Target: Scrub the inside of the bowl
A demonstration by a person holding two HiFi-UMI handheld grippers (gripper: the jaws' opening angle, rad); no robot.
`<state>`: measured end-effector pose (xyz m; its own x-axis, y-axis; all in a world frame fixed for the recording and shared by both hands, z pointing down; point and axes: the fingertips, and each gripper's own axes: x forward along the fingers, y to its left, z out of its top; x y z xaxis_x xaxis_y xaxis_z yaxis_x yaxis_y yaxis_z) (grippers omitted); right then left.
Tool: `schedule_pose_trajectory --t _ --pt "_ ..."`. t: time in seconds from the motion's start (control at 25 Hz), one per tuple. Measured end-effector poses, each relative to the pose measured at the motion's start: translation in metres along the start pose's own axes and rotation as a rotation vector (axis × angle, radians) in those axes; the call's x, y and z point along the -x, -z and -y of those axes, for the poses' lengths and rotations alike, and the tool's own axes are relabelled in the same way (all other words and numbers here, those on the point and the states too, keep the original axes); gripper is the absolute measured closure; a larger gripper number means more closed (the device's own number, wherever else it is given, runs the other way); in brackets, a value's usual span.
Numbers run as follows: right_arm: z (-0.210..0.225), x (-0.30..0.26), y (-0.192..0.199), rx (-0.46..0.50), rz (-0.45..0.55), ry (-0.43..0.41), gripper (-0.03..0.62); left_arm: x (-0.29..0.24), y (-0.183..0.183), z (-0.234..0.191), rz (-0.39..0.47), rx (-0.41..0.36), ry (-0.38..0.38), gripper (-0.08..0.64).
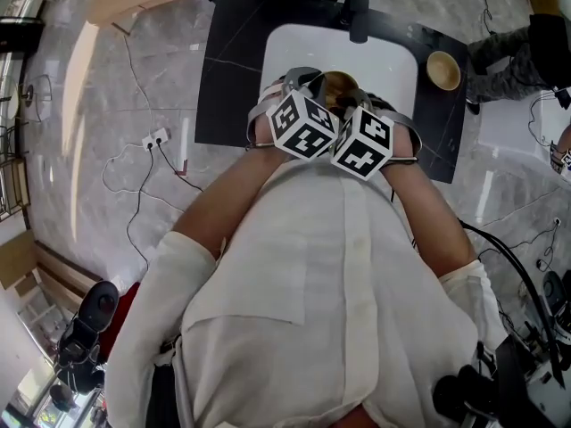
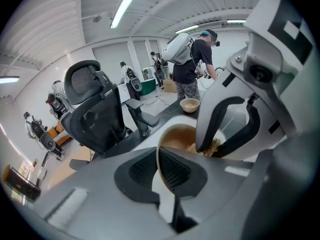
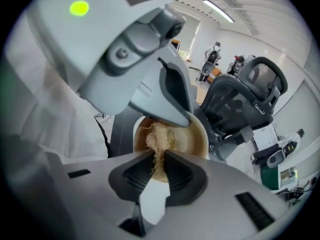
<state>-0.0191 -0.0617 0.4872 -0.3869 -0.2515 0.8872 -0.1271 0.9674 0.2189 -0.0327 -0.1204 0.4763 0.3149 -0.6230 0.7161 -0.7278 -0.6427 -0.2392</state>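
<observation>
Left gripper (image 2: 160, 159) is pinching the bowl (image 2: 176, 135) by its rim, holding it tilted over the sink (image 1: 290, 47) at twelve o'clock. Right gripper (image 3: 159, 166) is clamping a fibrous scrubber (image 3: 160, 134) inside it.

The left hand-held gripper (image 1: 299, 89) and right hand-held gripper (image 1: 373, 107) meet side by side, marker cubes nearly touching, over a white sink (image 1: 290, 47) set in the middle of the dark desk (image 1: 230, 78). A brown bowl (image 1: 339, 85) shows between them, above the sink. A black tap (image 1: 359, 12) stands at the far edge, and a second wooden bowl (image 1: 443, 69) sits near the far right corner
</observation>
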Motion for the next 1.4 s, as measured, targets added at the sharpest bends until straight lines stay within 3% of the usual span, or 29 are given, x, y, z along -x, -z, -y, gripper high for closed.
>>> schedule_pose_trajectory --t 0.32,0.48,0.92,1.2,1.4 --pt "0.016 0.007 -0.017 0.081 -0.031 0.126 0.540 0.002 0.012 -0.004 -0.018 -0.015 0.024 0.546" --pt "0.025 0.006 -0.012 0.062 -0.071 0.165 0.540 0.003 0.019 -0.005 -0.031 -0.017 0.041 0.546" --pt "0.000 -0.006 0.009 -0.046 -0.127 0.082 0.540 0.007 0.014 -0.013 0.017 -0.010 0.059 0.543" --pt "-0.020 -0.012 -0.012 -0.017 -0.109 0.004 0.540 0.008 0.014 -0.010 0.033 -0.025 0.085 0.545" --pt "-0.008 -0.006 -0.036 0.034 -0.090 0.048 0.540 0.009 0.023 -0.007 0.029 -0.016 0.129 0.546"
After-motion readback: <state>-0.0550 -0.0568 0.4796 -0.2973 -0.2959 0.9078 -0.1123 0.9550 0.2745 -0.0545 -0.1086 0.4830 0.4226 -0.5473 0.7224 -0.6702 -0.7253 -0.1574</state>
